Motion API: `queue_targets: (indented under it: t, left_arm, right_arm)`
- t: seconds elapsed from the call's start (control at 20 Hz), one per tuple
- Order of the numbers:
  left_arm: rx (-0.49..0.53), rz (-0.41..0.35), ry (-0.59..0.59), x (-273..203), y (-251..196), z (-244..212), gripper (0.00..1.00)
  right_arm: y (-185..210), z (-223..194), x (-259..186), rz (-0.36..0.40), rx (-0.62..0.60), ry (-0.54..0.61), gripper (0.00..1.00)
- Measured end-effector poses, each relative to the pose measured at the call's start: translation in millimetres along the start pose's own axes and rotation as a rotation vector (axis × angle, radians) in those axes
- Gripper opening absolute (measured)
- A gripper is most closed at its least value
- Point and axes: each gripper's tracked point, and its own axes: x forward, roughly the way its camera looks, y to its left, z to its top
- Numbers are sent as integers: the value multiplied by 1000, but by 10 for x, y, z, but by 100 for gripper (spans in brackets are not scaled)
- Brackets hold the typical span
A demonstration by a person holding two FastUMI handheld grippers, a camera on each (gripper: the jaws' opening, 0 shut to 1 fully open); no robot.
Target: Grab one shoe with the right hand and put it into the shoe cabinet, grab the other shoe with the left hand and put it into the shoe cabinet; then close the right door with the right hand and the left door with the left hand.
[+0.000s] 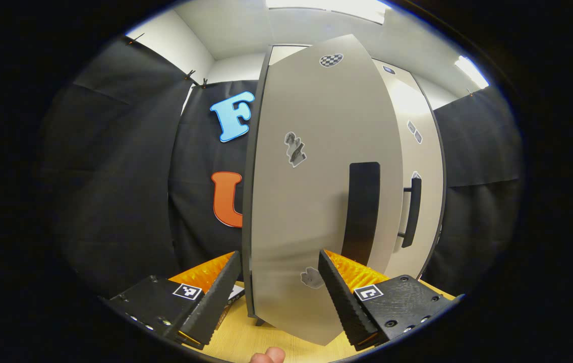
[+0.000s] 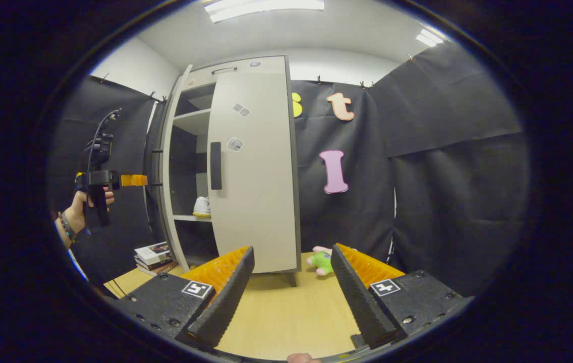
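**Left door ajar, right door shut**

The left tool (image 1: pixel 279 290), fingers spread, faces the tall grey shoe cabinet's (image 2: pixel 246 166) left door (image 1: pixel 317 191). A white shoe (image 2: pixel 202 206) sits on a shelf inside the cabinet. The right tool (image 2: pixel 291 285) hangs spread above the wooden tabletop (image 2: pixel 286 317) before the cabinet.

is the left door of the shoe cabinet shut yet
No. The left door stands ajar, shelves and a white shoe visible inside; the right door looks shut.

I see a light wooden tabletop (image 2: pixel 286 312) stretching ahead of my right gripper (image 2: pixel 291 275). On it stands the tall pale grey shoe cabinet (image 2: pixel 253 171), straight ahead; a green and pink plush toy (image 2: pixel 323 262) lies just right of it, and stacked books (image 2: pixel 153 256) sit far left.
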Motion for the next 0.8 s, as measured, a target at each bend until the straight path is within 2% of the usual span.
queue_targets:
  t: [0.15,0.4,0.45,0.6,0.65,0.7,0.75,0.8]
  left_arm:
    - [5,-26,11,-65,-156,-76,94]
    - [25,-73,26,-462,-427,-269,94]
    - [30,-78,26,-566,-469,-309,94]
    - [30,-93,34,-908,-591,-485,94]
    - [32,-86,31,-1014,-604,-534,94]
    - [35,-77,24,-1117,-605,-566,94]
    - [38,-67,17,-1225,-610,-610,94]
    - [41,-54,13,-1330,-604,-653,93]
  right_arm:
    - [-69,-45,3,-14,8,10,99]
    - [-30,-60,36,2,12,8,99]
    - [-12,-59,39,8,10,5,94]
    - [67,-75,33,38,8,3,99]
    - [116,-88,21,52,9,4,99]
    - [160,-81,11,64,11,0,94]
    - [216,-76,-10,73,10,-3,94]
    - [264,-70,-19,81,5,-6,99]
